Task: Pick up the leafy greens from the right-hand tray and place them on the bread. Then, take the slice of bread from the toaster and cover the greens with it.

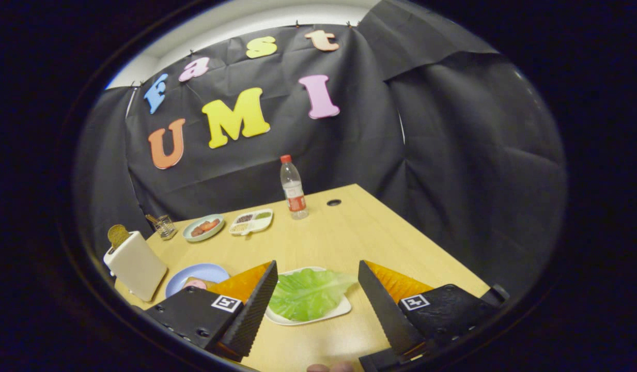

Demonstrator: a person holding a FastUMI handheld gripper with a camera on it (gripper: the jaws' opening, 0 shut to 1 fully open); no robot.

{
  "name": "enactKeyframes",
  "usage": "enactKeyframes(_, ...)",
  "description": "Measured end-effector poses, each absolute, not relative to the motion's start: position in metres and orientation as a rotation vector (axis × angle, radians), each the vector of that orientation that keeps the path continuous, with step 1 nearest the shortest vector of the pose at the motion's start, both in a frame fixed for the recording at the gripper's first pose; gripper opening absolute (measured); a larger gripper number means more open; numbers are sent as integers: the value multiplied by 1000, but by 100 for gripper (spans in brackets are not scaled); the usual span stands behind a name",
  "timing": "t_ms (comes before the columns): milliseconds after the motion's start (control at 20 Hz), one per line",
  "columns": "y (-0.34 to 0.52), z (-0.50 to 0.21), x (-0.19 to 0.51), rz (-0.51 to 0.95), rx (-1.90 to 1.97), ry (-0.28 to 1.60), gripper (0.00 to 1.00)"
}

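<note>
A green lettuce leaf [308, 293] lies on a white tray [338, 311] on the wooden table, between and just ahead of my two fingers. My gripper [317, 279] is open above it, nothing held. To the left, partly behind the left finger [251, 310], a blue plate [202, 273] carries bread with a pink slice on top [195, 283]. Further left stands a cream toaster [136, 264] with a browned slice of bread [117, 235] sticking out of its slot.
Beyond the fingers, a water bottle [293, 188] with a red cap stands near the back of the table. A green plate of sausages [203, 228], a divided white dish [251, 221] and a small glass jar [166, 226] sit at the back left. A cable hole [333, 202] marks the tabletop.
</note>
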State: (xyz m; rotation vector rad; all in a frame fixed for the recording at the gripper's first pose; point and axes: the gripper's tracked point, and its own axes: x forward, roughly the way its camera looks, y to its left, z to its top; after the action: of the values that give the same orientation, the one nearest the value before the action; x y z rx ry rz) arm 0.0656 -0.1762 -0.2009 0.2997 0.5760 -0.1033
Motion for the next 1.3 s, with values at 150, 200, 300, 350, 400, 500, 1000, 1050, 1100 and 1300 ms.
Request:
enactKeyframes(150, -186, -233, 75, -130, 422, 662, 96)
enactKeyframes(200, -188, -240, 80, -137, 445, 675, 96)
enactKeyframes(300, -190, -251, 85, -153, 495, 696, 96)
enactKeyframes(350, -190, -255, 87, -158, 521, 707, 96)
enactKeyframes(400, -190, -260, 90, -165, 543, 716, 96)
enactKeyframes(500, -193, -268, 97, -178, 570, 724, 96)
enactKeyframes(1000, -191, -282, 114, -200, 745, 731, 88)
enactKeyframes(1050, -188, -285, 116, -194, 755, 735, 80)
enactKeyframes(1100, -189, -288, 117, -202, 747, 735, 80)
enactKeyframes(1300, -202, -293, 120, -236, 731, 737, 34)
